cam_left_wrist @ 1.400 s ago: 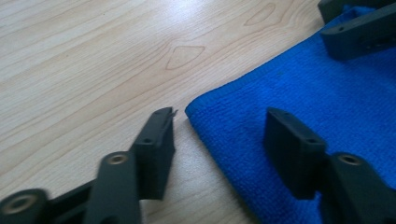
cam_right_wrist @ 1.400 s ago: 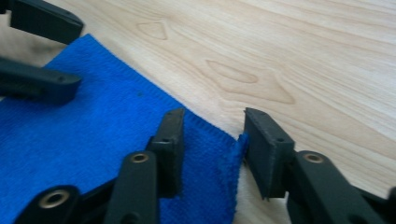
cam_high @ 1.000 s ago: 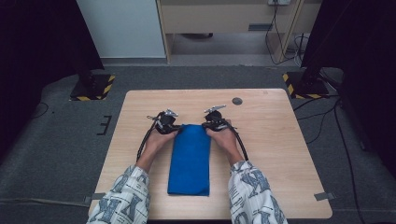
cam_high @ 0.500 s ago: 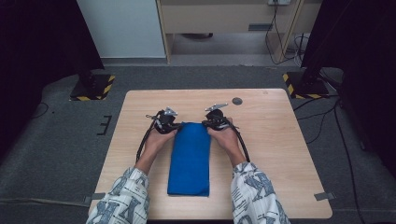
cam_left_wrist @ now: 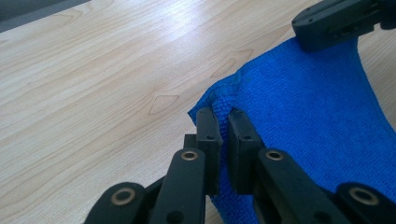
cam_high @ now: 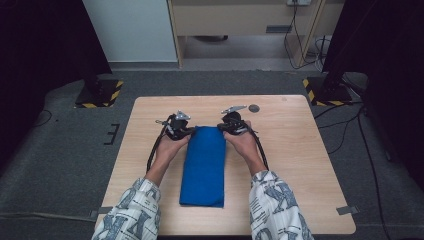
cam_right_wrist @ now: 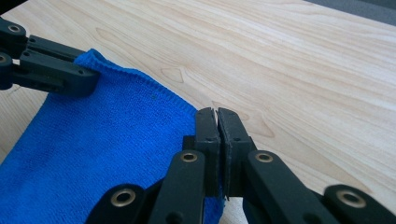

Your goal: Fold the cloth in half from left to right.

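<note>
Both tongs are clamped on the far end of the blue cloth [cam_high: 204,165]. Your left tongs [cam_high: 186,131] pinch the cloth's far left corner; in the left gripper view the two black jaws stand almost together with a ridge of blue fabric squeezed up between them [cam_left_wrist: 224,128]. Your right tongs [cam_high: 225,128] hold the far right corner, and in the right gripper view the jaws [cam_right_wrist: 215,123] are pressed nearly flat against each other right at the cloth's stitched edge, with the fabric [cam_right_wrist: 107,140] running off to the left of them. Each gripper view also catches the other tongs biting the opposite corner.

You have the cloth folded into a long narrow strip that lies lengthwise down the middle of the wooden table [cam_high: 300,165], its near end close to your edge of the table between your patterned sleeves [cam_high: 132,212]. A small dark round disc [cam_high: 254,108] sits on the table just beyond your right tongs, apart from the cloth.
</note>
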The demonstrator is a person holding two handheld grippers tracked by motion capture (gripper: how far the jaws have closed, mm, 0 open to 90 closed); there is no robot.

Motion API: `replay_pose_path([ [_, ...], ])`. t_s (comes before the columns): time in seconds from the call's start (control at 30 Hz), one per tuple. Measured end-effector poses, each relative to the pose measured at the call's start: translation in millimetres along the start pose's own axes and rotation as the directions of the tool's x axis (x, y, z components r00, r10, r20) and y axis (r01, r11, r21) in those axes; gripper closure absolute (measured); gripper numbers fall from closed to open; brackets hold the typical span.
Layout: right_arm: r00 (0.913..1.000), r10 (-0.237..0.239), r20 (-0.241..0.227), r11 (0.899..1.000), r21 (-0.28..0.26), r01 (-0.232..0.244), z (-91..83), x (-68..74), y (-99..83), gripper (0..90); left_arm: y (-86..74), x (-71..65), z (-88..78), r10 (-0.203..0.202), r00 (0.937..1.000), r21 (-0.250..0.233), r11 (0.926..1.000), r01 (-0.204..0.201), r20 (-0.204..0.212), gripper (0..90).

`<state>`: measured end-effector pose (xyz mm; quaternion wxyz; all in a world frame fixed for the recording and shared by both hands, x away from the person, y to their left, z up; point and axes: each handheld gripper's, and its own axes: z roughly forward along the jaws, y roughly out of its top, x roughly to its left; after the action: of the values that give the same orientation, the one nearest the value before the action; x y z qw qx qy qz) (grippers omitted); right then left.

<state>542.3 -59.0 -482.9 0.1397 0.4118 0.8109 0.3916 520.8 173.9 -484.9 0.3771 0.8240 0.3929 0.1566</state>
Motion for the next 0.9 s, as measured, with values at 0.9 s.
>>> replay_pose_path([
  [0.9, 0.9995, -0.03, 0.003, 0.999, -0.022, 0.03, -8.3, -0.4, 26.6, 88.1, 10.8, -1.7, -7.0, -0.017, 0.9994, -0.045, 0.9988, 0.016, -0.031, 85.0],
])
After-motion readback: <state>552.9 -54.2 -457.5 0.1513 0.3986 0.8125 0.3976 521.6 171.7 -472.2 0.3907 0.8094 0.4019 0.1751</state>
